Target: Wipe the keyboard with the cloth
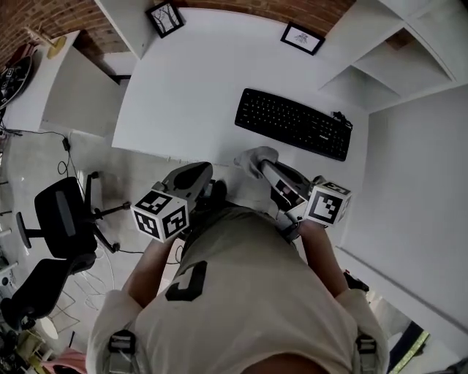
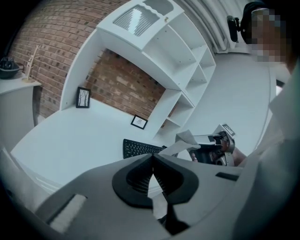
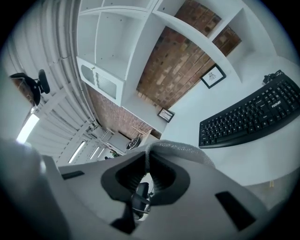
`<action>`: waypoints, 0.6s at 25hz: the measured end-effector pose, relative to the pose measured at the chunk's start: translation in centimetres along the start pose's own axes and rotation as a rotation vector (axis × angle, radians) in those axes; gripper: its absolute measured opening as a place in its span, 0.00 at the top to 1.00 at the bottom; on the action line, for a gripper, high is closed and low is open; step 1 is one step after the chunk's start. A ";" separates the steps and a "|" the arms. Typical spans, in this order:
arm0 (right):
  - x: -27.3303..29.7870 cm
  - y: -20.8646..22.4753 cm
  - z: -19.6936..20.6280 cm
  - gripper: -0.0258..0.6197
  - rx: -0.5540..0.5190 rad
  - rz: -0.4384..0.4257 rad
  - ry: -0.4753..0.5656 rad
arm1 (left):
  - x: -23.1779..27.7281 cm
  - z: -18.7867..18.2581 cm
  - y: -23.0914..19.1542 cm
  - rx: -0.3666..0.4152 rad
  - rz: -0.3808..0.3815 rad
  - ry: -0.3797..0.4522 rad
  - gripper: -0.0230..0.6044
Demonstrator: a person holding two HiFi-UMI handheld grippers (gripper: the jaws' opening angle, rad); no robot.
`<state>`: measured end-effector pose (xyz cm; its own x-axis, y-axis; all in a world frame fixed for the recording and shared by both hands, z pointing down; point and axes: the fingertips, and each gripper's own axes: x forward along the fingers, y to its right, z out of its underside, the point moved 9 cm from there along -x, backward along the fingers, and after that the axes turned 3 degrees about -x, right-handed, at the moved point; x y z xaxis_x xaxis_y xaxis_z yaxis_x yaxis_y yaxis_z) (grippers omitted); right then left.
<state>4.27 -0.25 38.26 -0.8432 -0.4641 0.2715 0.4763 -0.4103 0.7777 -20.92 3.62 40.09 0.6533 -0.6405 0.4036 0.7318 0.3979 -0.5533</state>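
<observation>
The black keyboard [image 1: 292,124] lies on the white desk [image 1: 197,88], towards its right side; it also shows in the left gripper view as the keyboard [image 2: 138,149] and in the right gripper view as the keyboard [image 3: 253,117]. My right gripper [image 1: 257,158] hangs at the desk's front edge, just short of the keyboard, shut on a grey cloth [image 1: 251,159]. In its own view the cloth [image 3: 183,150] folds over the closed jaws of the right gripper [image 3: 149,157]. My left gripper [image 1: 201,171] is off the desk's front edge, shut with nothing in it, jaws of the left gripper [image 2: 152,159] meeting.
Two framed pictures [image 1: 164,18] [image 1: 302,38] stand at the back of the desk. White shelves [image 1: 395,58] rise at the right. A white side cabinet [image 1: 44,80] is at the left, and a black office chair [image 1: 62,219] stands on the floor left of me.
</observation>
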 end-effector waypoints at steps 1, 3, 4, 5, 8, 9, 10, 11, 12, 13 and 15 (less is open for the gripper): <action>0.8 -0.1 -0.3 0.94 0.005 0.013 0.004 | -0.1 -0.4 -0.8 -0.004 0.002 0.001 0.96; 2.1 0.0 -0.8 0.94 0.025 0.030 0.014 | -0.1 -0.9 -2.3 -0.012 0.006 0.003 0.96; 2.8 0.1 -1.0 0.94 0.039 0.032 0.021 | 0.0 -1.1 -2.9 -0.016 0.007 0.004 0.96; 3.6 0.3 -1.2 0.94 0.057 0.028 0.031 | 0.1 -1.2 -3.5 -0.020 0.007 0.006 0.96; 5.8 1.3 -2.0 0.94 0.097 0.029 0.049 | 0.3 -1.6 -4.6 -0.040 0.002 0.018 0.96; 6.3 1.7 -2.4 0.94 0.100 0.036 0.049 | 0.3 -1.7 -4.8 -0.048 -0.001 0.021 0.96; 6.8 2.0 -2.8 0.94 0.099 0.039 0.049 | 0.3 -1.7 -4.9 -0.054 -0.004 0.022 0.96; 7.3 2.4 -3.3 0.94 0.099 0.042 0.049 | 0.3 -1.7 -5.0 -0.061 -0.008 0.023 0.96; 7.8 3.0 -3.6 0.94 0.105 0.046 0.048 | 0.3 -1.7 -5.1 -0.067 -0.015 0.023 0.96; 8.4 3.6 -3.9 0.94 0.116 0.052 0.044 | 0.3 -1.6 -5.2 -0.073 -0.024 0.024 0.96; 9.4 5.0 -4.4 0.94 0.145 0.070 0.030 | 0.3 -1.5 -5.4 -0.083 -0.048 0.030 0.96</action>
<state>-0.20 -10.14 42.26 -0.8004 -0.5115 0.3128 0.4908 -0.2593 0.8318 -24.99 0.28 42.07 0.6110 -0.6772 0.4100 0.7428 0.3115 -0.5926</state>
